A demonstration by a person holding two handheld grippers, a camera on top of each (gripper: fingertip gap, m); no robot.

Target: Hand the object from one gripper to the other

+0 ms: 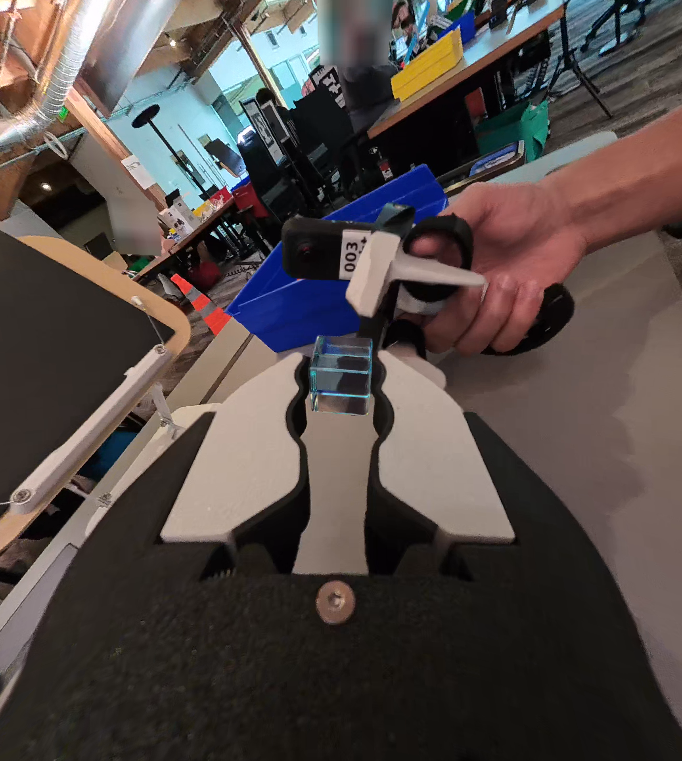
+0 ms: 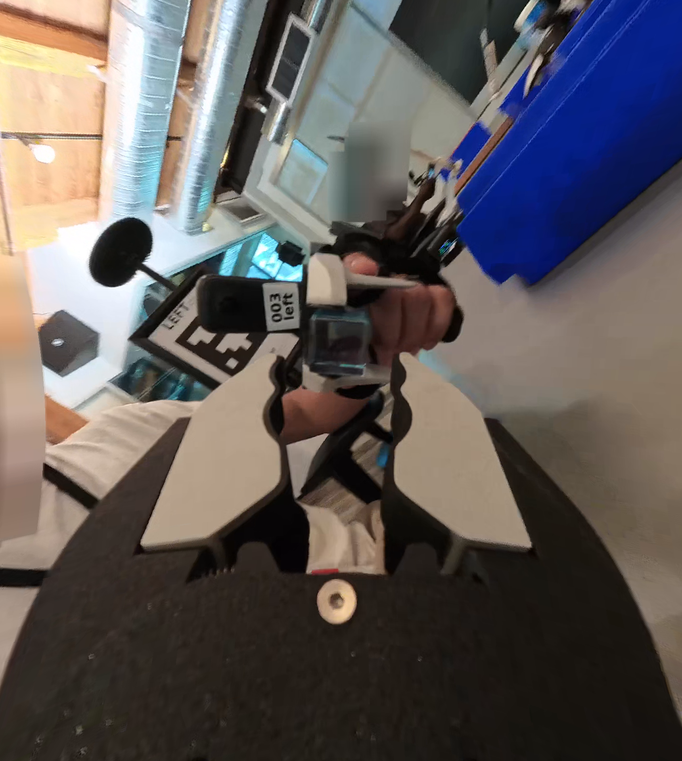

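The left gripper [image 1: 340, 385] pinches a clear cube [image 1: 340, 381] with blue-tinted edges between its white fingertips [image 1: 279, 372], holding it above the grey table [image 1: 578, 412]. In the right wrist view the same cube [image 2: 337, 344] sits in the left gripper's [image 2: 337, 350] grip, just beyond the tips of the right gripper [image 2: 337, 370]. The right gripper's fingers [image 2: 248, 395] are spread apart, with nothing between them. In the left wrist view the right gripper [image 1: 397, 341] is close beside the cube, held by a hand [image 1: 508, 267]. A blue bin [image 1: 314, 300] stands behind on the table.
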